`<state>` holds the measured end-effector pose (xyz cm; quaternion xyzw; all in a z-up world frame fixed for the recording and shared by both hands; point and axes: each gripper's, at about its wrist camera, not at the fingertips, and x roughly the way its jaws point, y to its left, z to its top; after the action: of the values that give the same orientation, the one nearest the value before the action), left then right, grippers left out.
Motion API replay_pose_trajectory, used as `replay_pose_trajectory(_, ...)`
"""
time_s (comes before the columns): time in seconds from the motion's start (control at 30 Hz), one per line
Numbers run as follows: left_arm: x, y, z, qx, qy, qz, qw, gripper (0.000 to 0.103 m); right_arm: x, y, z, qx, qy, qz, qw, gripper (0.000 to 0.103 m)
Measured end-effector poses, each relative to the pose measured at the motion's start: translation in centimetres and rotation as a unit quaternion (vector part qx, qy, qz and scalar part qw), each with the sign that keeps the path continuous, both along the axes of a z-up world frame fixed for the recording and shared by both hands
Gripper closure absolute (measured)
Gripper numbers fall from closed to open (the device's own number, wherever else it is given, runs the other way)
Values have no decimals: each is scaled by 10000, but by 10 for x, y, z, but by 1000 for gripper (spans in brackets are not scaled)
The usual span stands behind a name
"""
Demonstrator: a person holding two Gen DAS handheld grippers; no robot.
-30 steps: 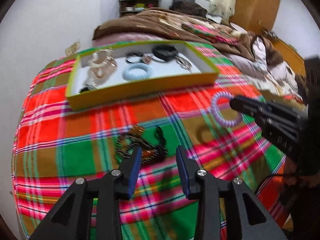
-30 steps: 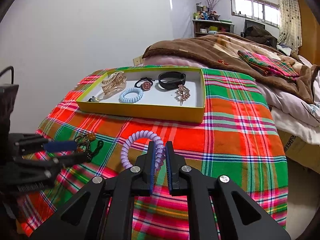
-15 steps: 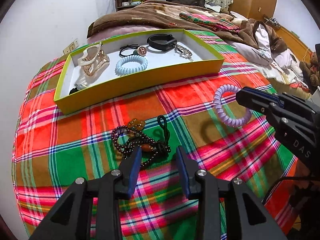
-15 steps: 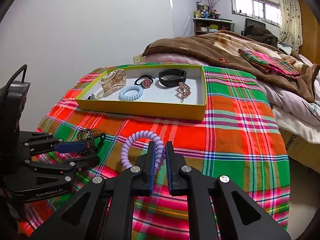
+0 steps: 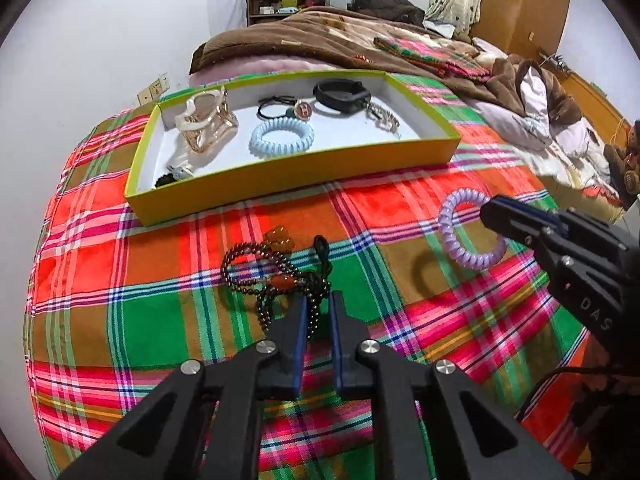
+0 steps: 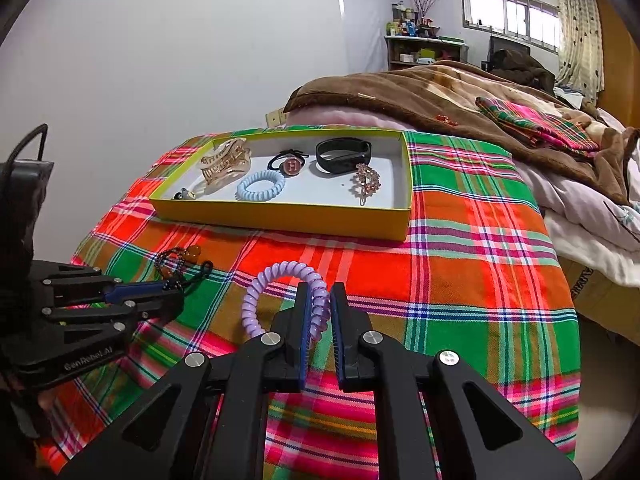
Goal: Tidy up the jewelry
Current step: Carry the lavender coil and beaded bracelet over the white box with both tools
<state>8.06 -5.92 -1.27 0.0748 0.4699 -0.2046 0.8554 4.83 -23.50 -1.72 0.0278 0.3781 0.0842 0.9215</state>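
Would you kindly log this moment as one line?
left gripper shut on dark beaded bracelet | right gripper shut on purple spiral hair tie | yellow tray awaits

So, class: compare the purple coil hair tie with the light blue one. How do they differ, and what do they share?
The purple hair tie is outside the yellow box, pinched in the right tongs above the plaid cloth; the light blue hair tie lies flat and untouched inside the box. The purple one stands tilted up; the blue one lies level. Both are spiral plastic rings.
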Motion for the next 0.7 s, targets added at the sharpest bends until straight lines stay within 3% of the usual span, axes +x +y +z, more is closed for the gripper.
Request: replay_pose_trajectory(0.7,14,19,36,-399,-337,283,9982,100,11,6,22,2,-227,10,9997,93)
